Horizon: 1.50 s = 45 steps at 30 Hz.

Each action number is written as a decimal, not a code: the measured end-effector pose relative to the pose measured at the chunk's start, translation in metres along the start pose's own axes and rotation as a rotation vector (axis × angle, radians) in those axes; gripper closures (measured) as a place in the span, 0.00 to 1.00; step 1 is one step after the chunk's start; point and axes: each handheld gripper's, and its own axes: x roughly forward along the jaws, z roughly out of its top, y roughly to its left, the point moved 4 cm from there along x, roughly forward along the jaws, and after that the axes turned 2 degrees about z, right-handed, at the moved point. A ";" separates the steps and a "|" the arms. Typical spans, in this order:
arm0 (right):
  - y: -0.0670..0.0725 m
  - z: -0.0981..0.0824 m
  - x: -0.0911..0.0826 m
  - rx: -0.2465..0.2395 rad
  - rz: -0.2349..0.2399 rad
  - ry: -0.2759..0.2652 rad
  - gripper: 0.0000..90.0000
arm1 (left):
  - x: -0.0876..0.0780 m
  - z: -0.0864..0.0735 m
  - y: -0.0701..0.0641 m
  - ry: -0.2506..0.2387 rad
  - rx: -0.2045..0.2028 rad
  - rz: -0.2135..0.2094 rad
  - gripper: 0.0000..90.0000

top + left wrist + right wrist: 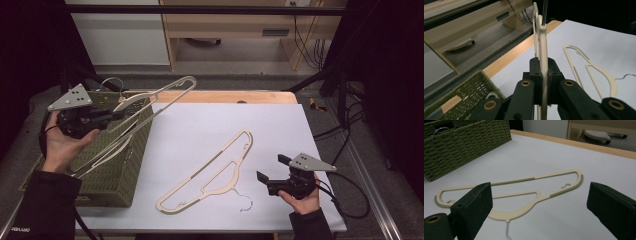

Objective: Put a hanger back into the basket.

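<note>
White sheeting covers the table, where the left gripper, clamped on a cream hanger held over the green wicker basket, should lower it clear of the rim, while the right gripper waits wide-jawed beside the second hanger, open table around.

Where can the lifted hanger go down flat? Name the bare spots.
Bare white table top runs between the green woven basket and the beige hanger lying flat, and behind that hanger up to the wooden edge. The far right corner is bare too. It is crowded at the front right, where the open right gripper sits beside that hanger's wire hook.
</note>
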 end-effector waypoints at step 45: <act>0.001 -0.003 0.005 -0.015 -0.002 0.028 0.07 | -0.031 -0.116 0.075 0.178 -0.059 0.212 0.95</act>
